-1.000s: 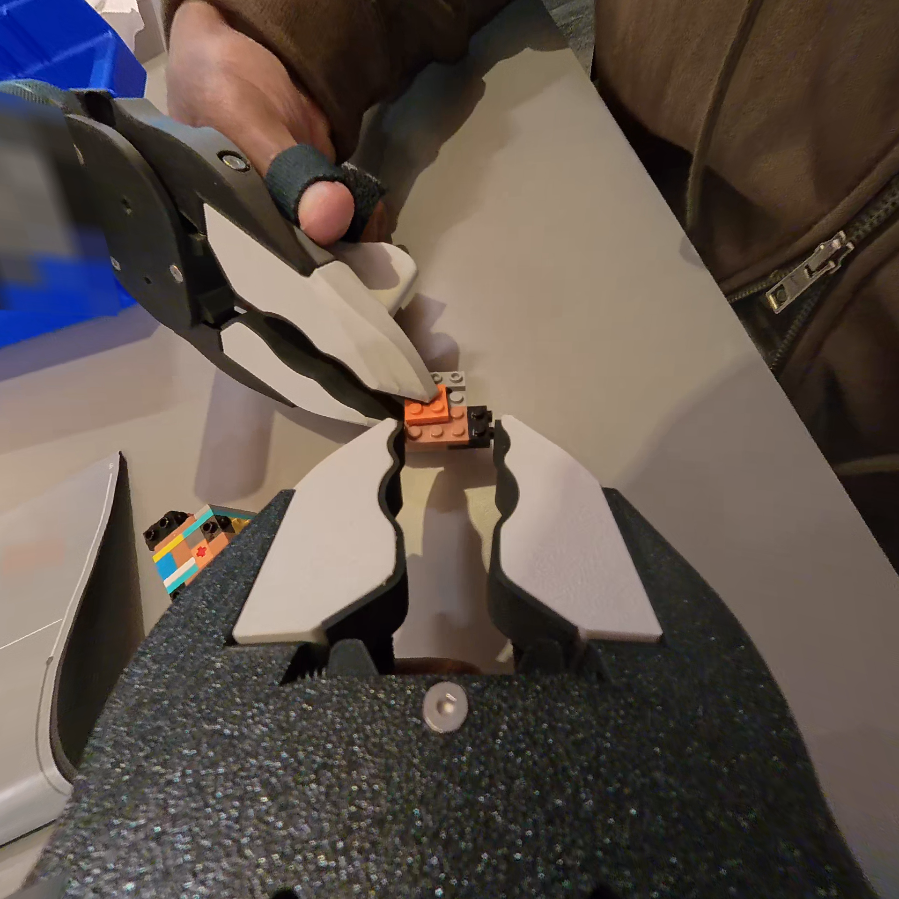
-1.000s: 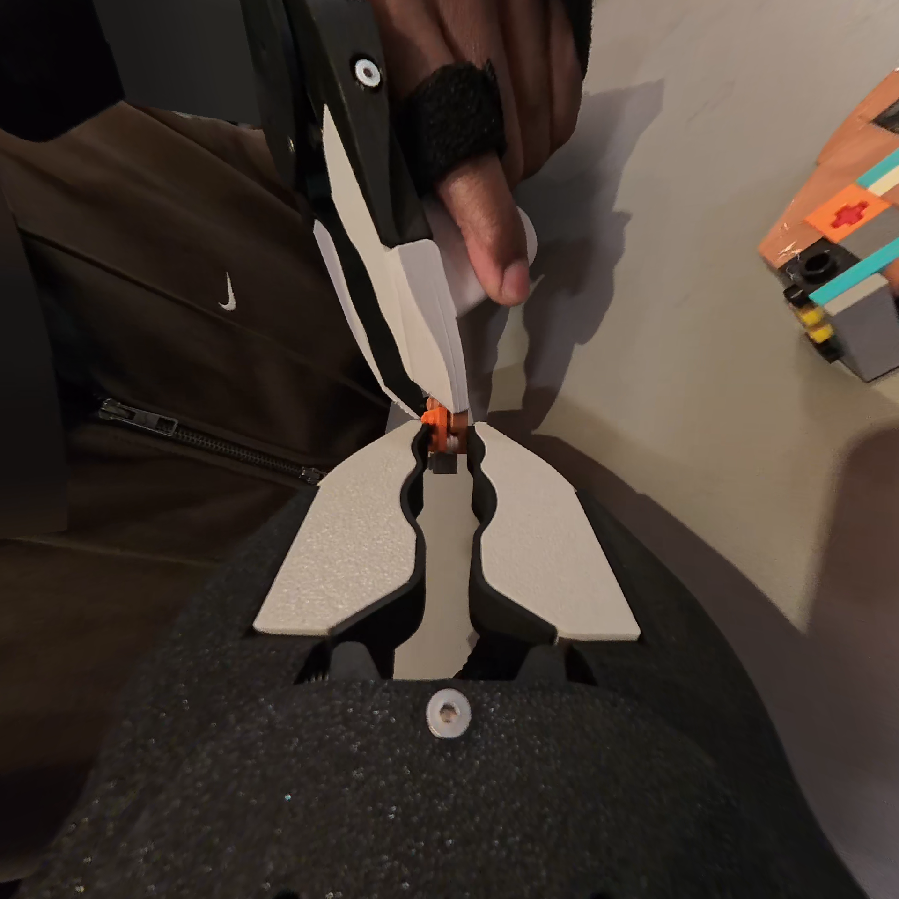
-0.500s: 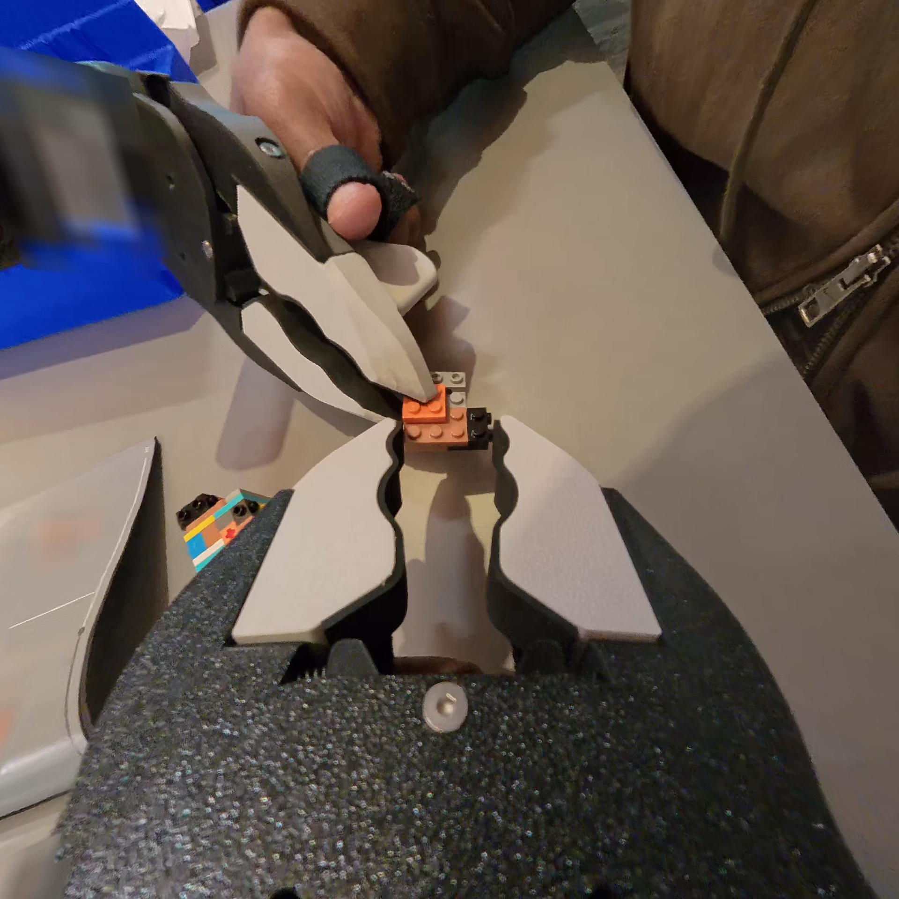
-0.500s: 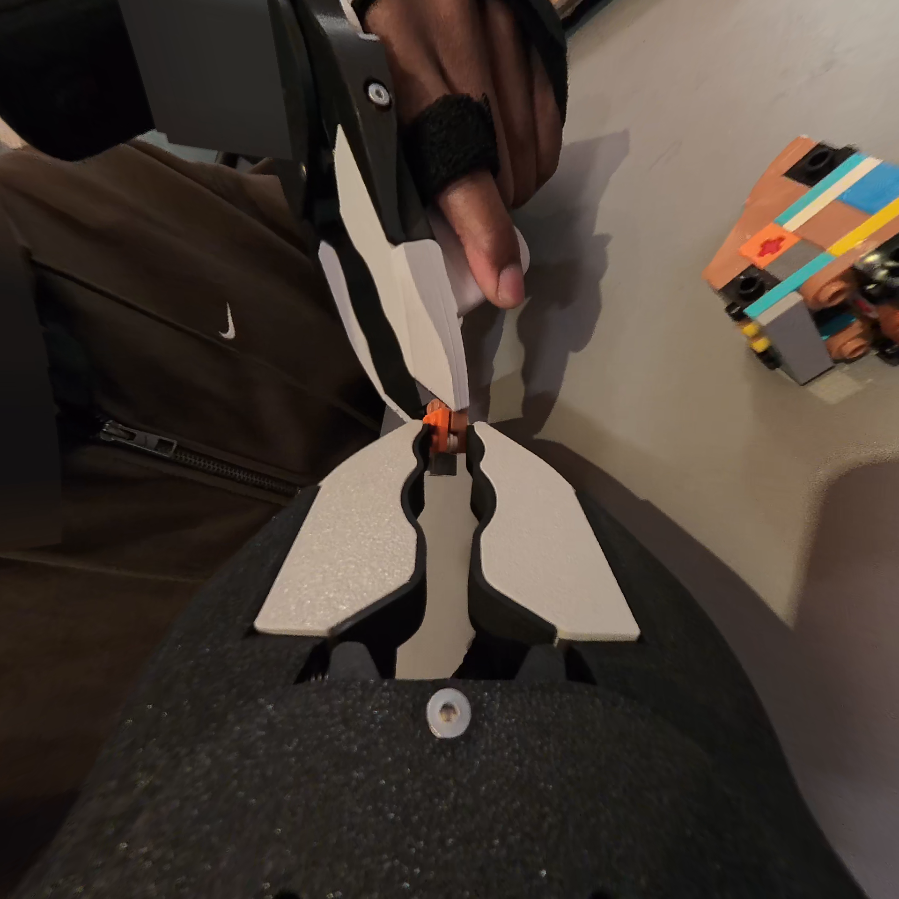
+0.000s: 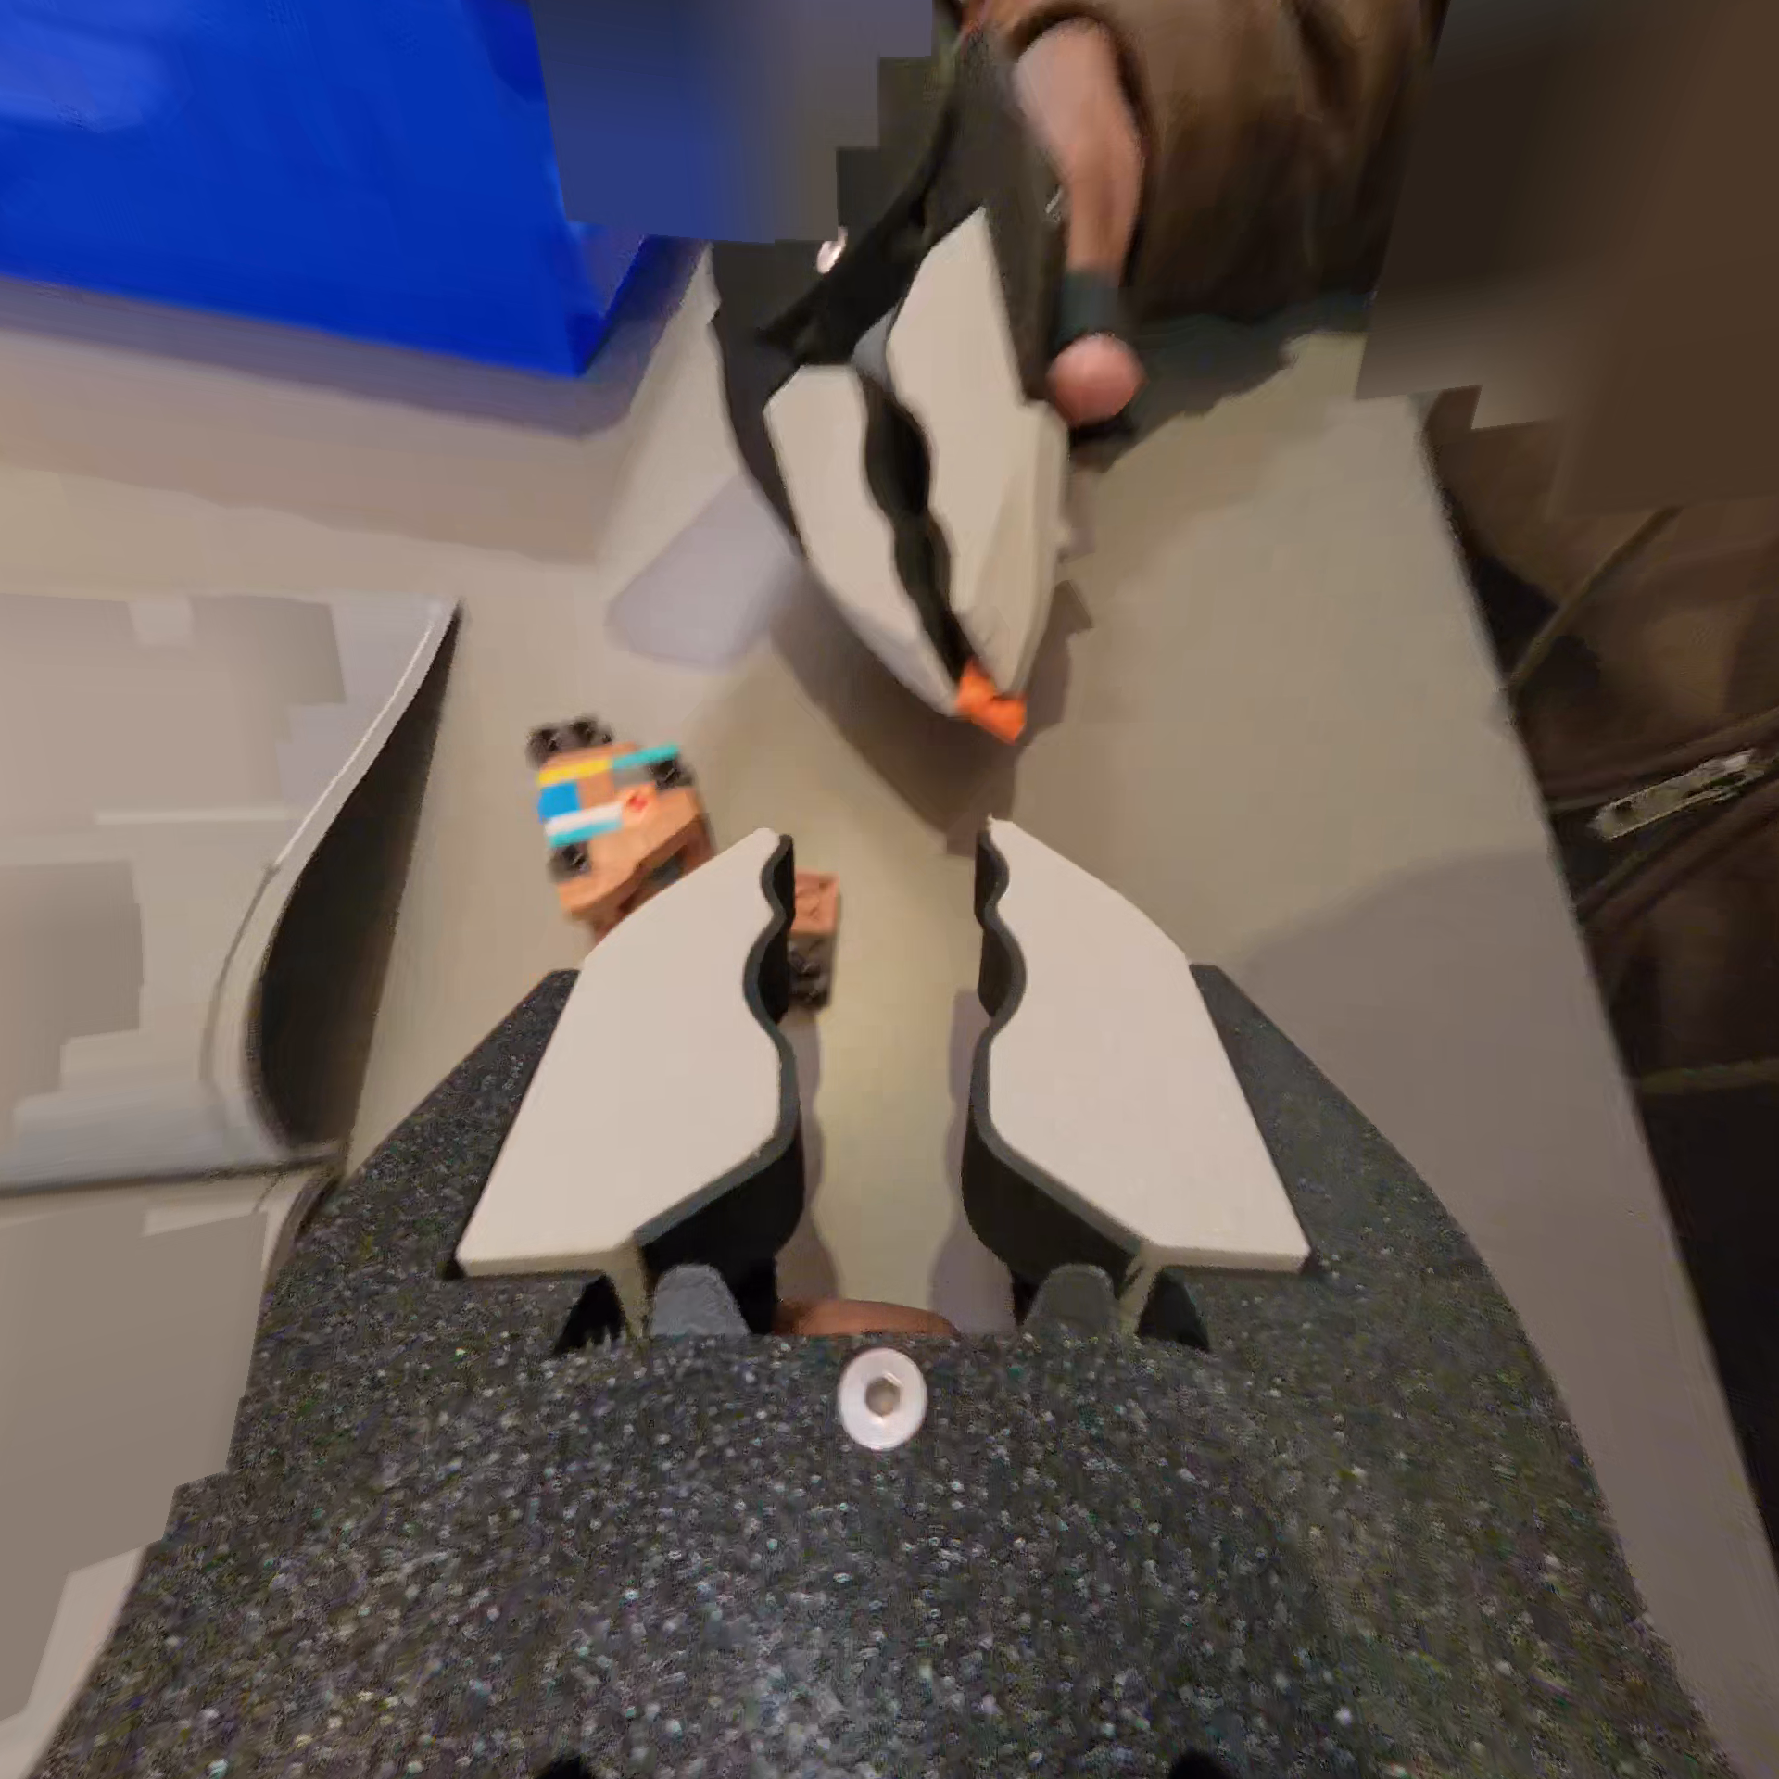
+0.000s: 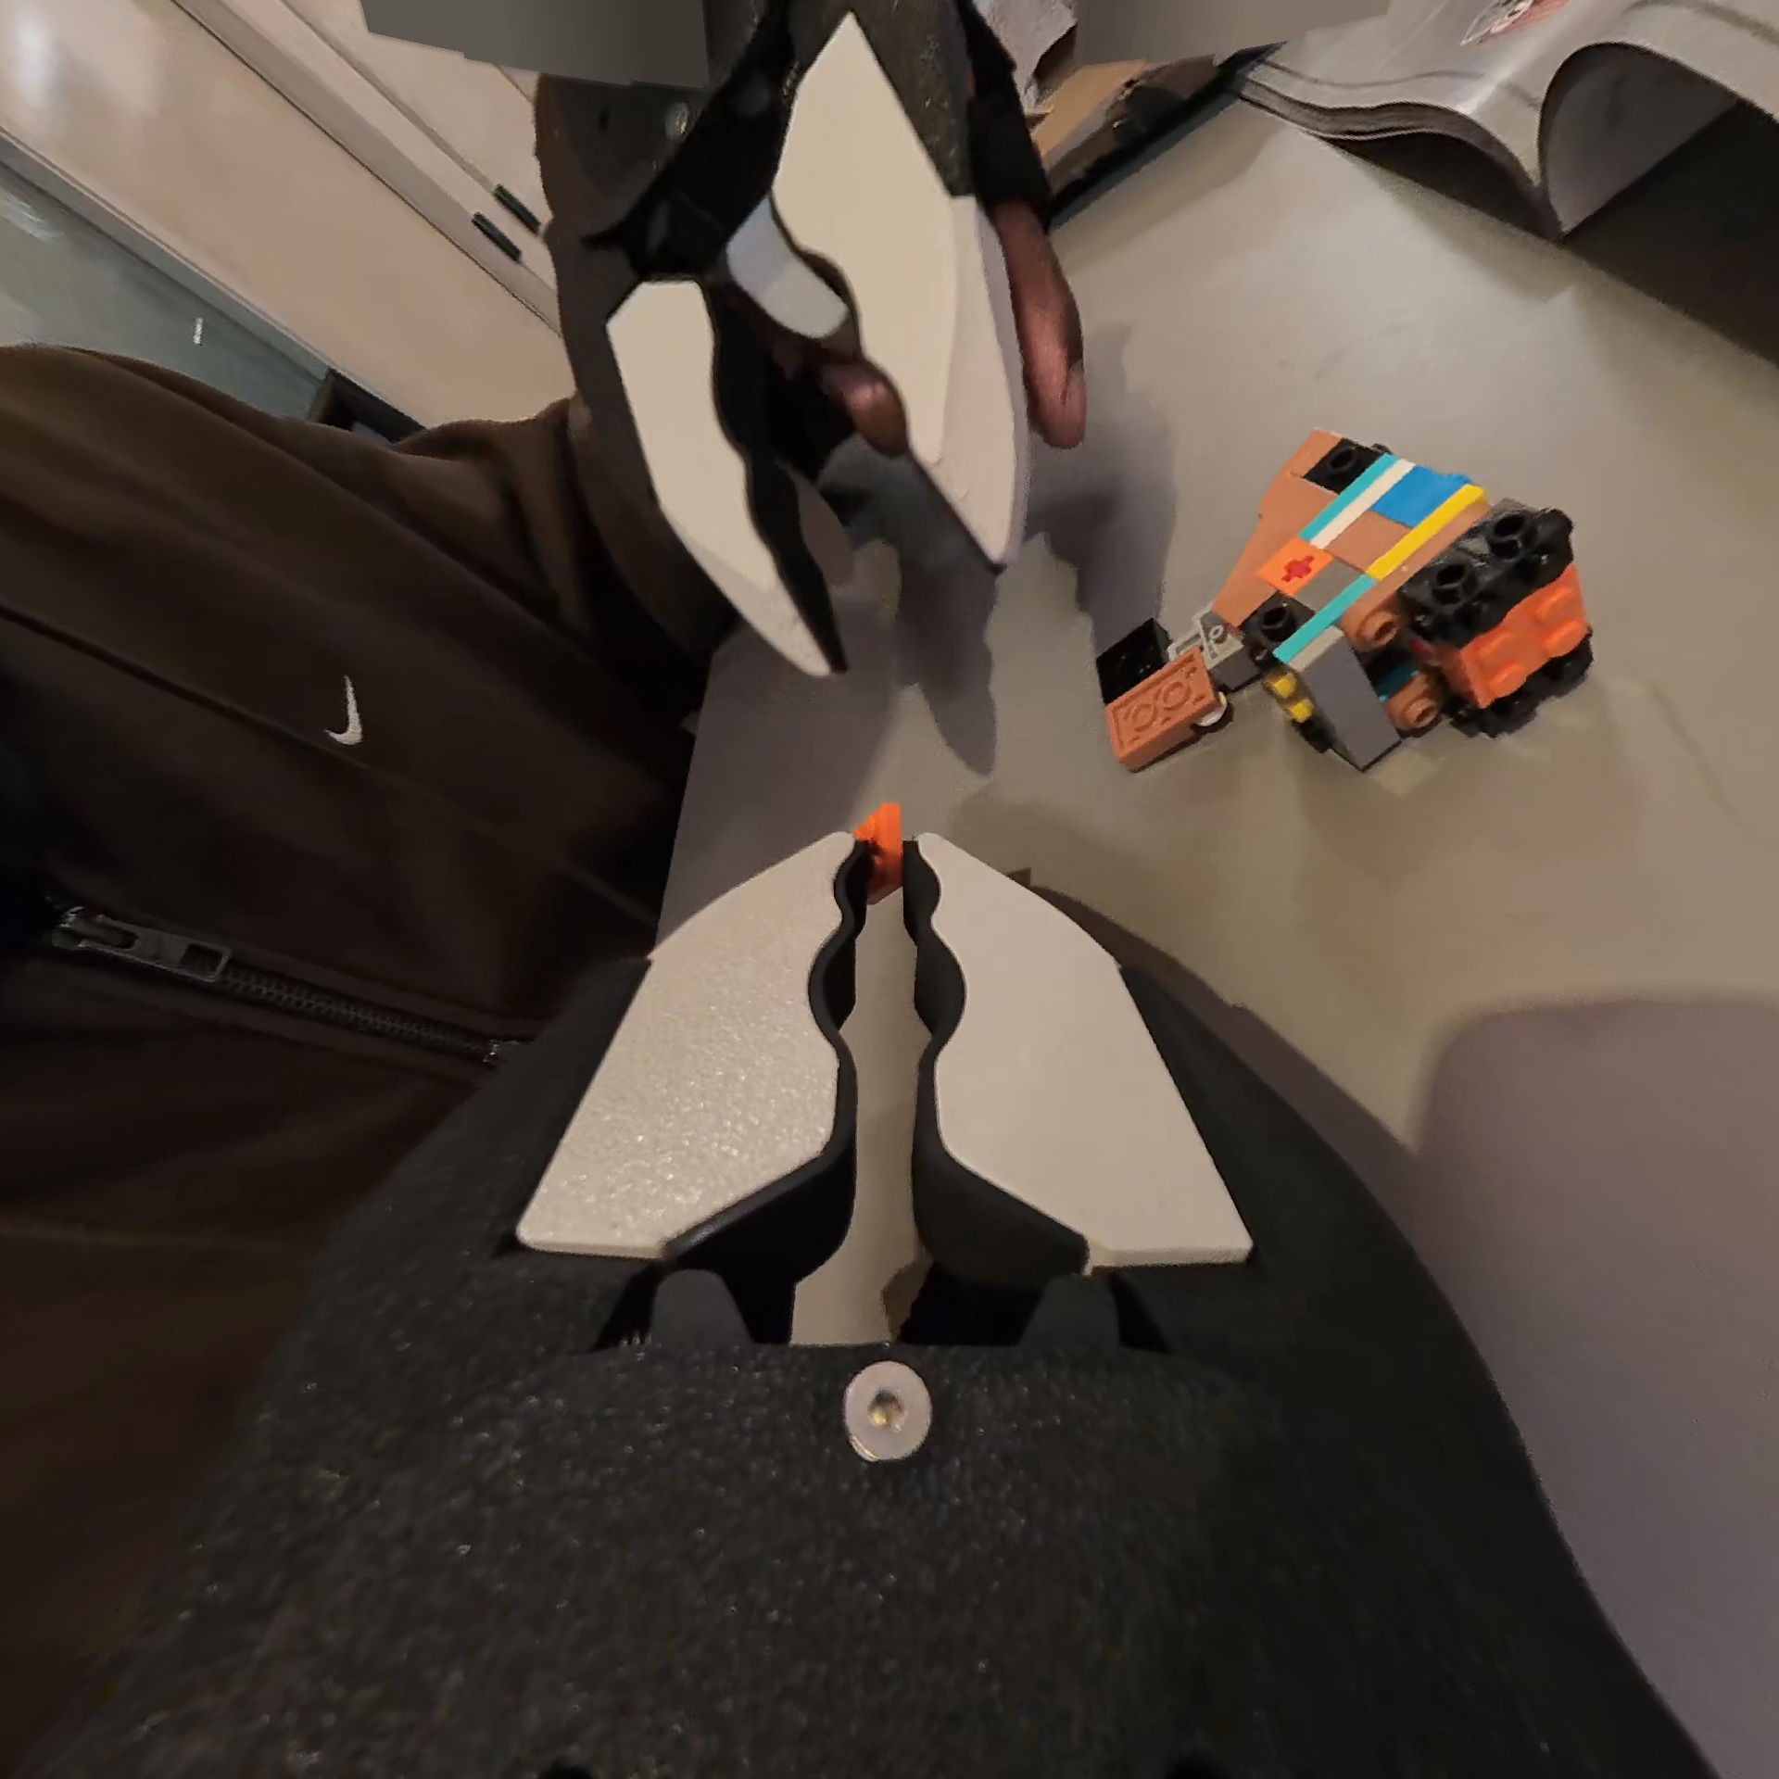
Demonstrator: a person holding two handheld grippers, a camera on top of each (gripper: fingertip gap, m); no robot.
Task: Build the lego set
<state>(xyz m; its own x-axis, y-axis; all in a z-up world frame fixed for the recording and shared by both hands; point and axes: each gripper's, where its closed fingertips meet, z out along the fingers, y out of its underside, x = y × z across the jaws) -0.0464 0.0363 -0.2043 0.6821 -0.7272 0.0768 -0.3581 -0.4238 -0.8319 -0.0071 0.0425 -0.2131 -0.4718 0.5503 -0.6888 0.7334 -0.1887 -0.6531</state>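
Note:
My right gripper (image 6: 882, 847) is shut on a small orange plate (image 6: 878, 826) and holds it above the table; in the left wrist view this gripper (image 5: 972, 674) hangs tilted with the orange plate (image 5: 992, 710) at its tips. My left gripper (image 5: 881, 847) is open and empty; it also shows in the right wrist view (image 6: 915, 611), above the table. A small brown and black sub-assembly (image 6: 1160, 708) lies on the table against the multi-coloured model (image 6: 1396, 597). In the left wrist view the sub-assembly (image 5: 816, 910) peeks out beside my left finger, next to the model (image 5: 616, 828).
An open grey booklet (image 5: 193, 866) lies at the left, also at the far right in the right wrist view (image 6: 1588, 125). A blue bin (image 5: 289, 193) stands behind it. The person's brown jacket (image 6: 241, 770) is at the table edge (image 6: 688, 770). My hands' fingertips stand some 5 cm from each other.
The orange plate has come off the small sub-assembly and stays in my right gripper. My left gripper has opened and let go of the sub-assembly, which now lies by the model. Both grippers drew apart.

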